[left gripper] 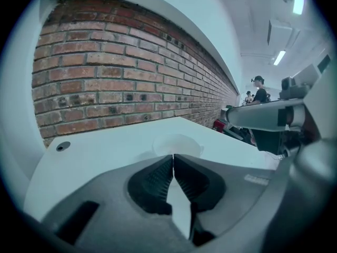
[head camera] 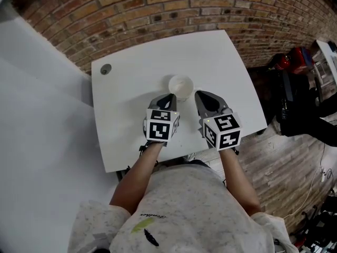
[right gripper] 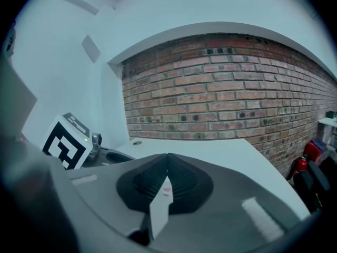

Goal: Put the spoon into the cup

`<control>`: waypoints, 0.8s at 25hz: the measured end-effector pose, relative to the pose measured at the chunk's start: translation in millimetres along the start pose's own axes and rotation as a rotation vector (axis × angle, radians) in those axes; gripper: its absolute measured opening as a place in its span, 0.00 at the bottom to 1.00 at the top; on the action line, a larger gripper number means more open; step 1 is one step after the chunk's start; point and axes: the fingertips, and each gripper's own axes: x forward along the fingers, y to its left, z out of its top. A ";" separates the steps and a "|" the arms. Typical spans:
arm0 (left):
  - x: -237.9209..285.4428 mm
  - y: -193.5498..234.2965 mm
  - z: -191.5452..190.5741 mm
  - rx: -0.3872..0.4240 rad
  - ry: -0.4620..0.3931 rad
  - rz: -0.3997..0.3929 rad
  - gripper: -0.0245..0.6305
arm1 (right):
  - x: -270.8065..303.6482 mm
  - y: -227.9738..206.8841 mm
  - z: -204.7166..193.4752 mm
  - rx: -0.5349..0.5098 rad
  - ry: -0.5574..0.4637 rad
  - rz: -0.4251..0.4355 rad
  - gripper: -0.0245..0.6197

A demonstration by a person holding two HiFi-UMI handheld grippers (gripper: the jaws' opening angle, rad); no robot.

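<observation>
A white cup (head camera: 180,87) stands upright near the middle of the white table (head camera: 131,88). I see no spoon in any view. My left gripper (head camera: 169,96) hovers just short of the cup on its near left, jaws shut with nothing between them. In the left gripper view the cup (left gripper: 176,144) sits right beyond the closed left gripper (left gripper: 172,157). My right gripper (head camera: 199,94) is at the cup's near right, also shut and empty. The right gripper (right gripper: 168,156) points past the table toward the wall, with the left gripper's marker cube (right gripper: 66,141) at its left.
A round grey grommet (head camera: 106,69) sits in the table's far left corner. A brick wall (head camera: 158,9) runs behind the table. Red and black gear (head camera: 287,61) stands on the floor to the right. A person (left gripper: 259,91) stands far off along the wall.
</observation>
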 end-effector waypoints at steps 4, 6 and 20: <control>2.6 -0.8 0.7 0.002 0.003 0.006 0.05 | -0.3 -4.3 -1.1 0.001 0.005 0.001 0.05; 2.4 -0.7 0.8 0.002 0.003 0.009 0.05 | -0.7 -4.6 -2.1 0.002 0.008 0.002 0.05; -3.0 0.4 4.6 -0.001 -0.025 -0.013 0.14 | 1.5 0.4 -5.8 0.010 0.014 0.000 0.05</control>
